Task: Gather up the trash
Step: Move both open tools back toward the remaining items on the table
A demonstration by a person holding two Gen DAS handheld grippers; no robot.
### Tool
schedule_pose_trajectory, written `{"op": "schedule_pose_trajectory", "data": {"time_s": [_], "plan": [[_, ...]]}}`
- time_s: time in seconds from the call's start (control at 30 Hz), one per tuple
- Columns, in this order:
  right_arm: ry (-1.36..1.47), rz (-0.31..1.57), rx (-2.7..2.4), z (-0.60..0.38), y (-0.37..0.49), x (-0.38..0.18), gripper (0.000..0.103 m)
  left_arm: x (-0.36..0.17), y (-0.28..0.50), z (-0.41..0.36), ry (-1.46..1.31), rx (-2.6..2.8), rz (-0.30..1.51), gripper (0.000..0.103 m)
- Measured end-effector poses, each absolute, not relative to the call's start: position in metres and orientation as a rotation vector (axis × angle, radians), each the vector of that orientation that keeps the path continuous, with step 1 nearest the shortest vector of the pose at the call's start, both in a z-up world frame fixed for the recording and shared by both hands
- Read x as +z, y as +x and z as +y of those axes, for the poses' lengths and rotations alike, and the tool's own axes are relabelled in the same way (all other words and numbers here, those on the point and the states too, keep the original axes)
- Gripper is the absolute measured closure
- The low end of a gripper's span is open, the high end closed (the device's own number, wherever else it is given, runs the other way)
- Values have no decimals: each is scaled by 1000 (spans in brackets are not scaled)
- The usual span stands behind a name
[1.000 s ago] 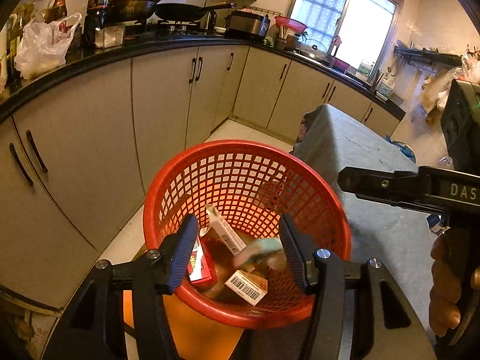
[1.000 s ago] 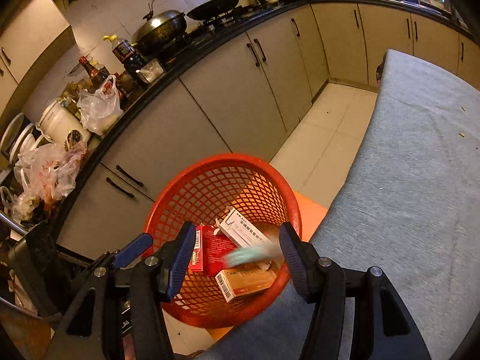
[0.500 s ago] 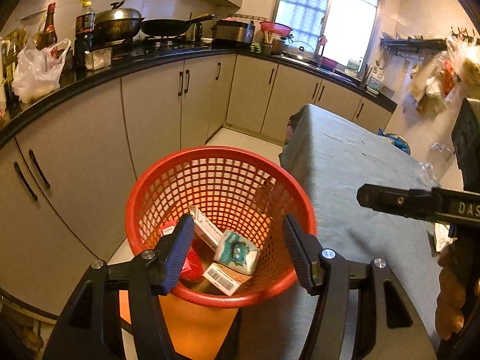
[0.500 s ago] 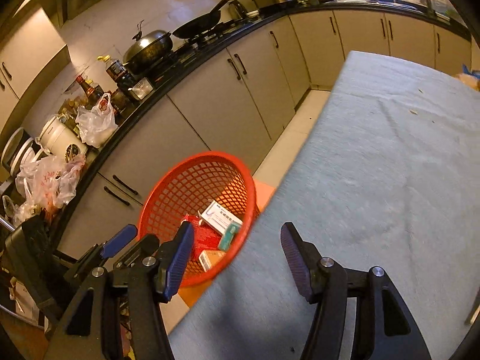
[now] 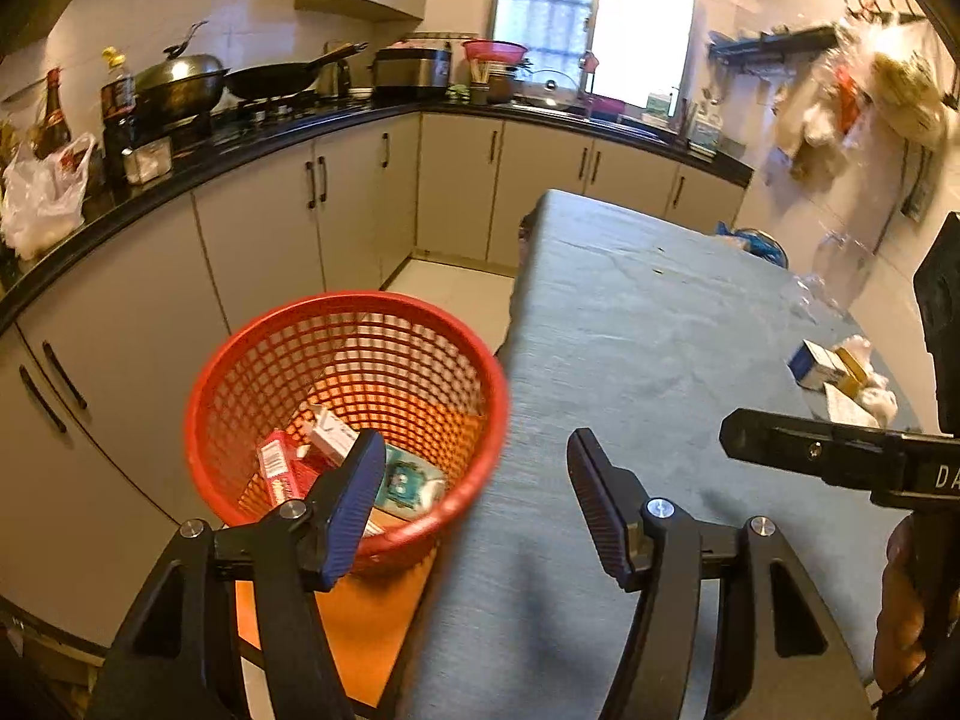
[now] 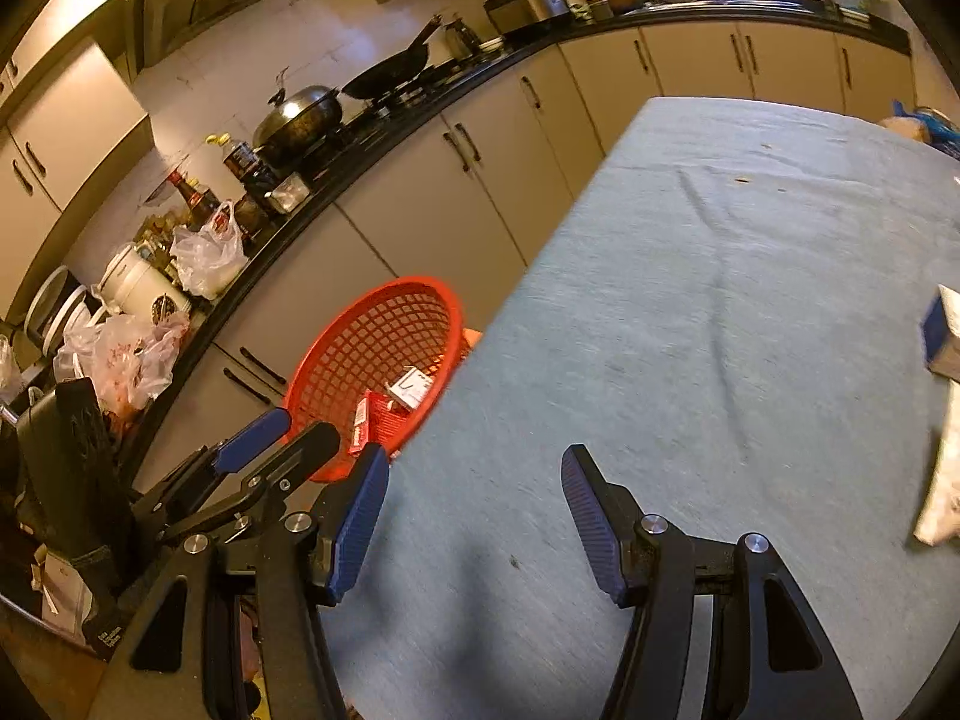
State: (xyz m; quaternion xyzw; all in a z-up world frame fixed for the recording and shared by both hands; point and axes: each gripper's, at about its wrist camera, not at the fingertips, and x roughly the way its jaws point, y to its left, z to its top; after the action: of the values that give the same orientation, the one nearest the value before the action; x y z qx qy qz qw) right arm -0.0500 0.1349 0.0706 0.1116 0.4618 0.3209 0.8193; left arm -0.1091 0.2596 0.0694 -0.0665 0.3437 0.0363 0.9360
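Note:
A red mesh basket (image 5: 252,360) stands beside the table's left edge and holds several small boxes and a teal packet (image 5: 408,483). It also shows in the right wrist view (image 6: 360,354). My left gripper (image 5: 474,495) is open and empty, over the table edge next to the basket. My right gripper (image 6: 474,507) is open and empty above the grey-blue tablecloth (image 6: 690,330). Trash lies at the table's right side: a blue-and-white box (image 5: 816,363) with crumpled white paper (image 5: 870,402). It shows at the right edge of the right wrist view (image 6: 945,336).
Beige kitchen cabinets (image 5: 258,228) with a black counter run along the left and back. The counter carries pots, bottles and plastic bags (image 5: 39,192). The basket sits on an orange stool (image 5: 354,630). Bags hang on the right wall (image 5: 888,96).
Both grippers have swung right, away from the basket and over the table. The teal packet that was falling now lies in the basket. The trash at the table's right has come into view.

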Motion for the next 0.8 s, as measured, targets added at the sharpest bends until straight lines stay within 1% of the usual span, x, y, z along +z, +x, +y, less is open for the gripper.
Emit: {"op": "schedule_pose_trajectory", "data": {"time_s": [0.5,0.8], "plan": [[339,943,554,31,-97,72,38,79,-123,181,-40,-69,724,38],[453,879,382,-69,-104,79,38,68,-113,130,23,-167,778,37]]}}
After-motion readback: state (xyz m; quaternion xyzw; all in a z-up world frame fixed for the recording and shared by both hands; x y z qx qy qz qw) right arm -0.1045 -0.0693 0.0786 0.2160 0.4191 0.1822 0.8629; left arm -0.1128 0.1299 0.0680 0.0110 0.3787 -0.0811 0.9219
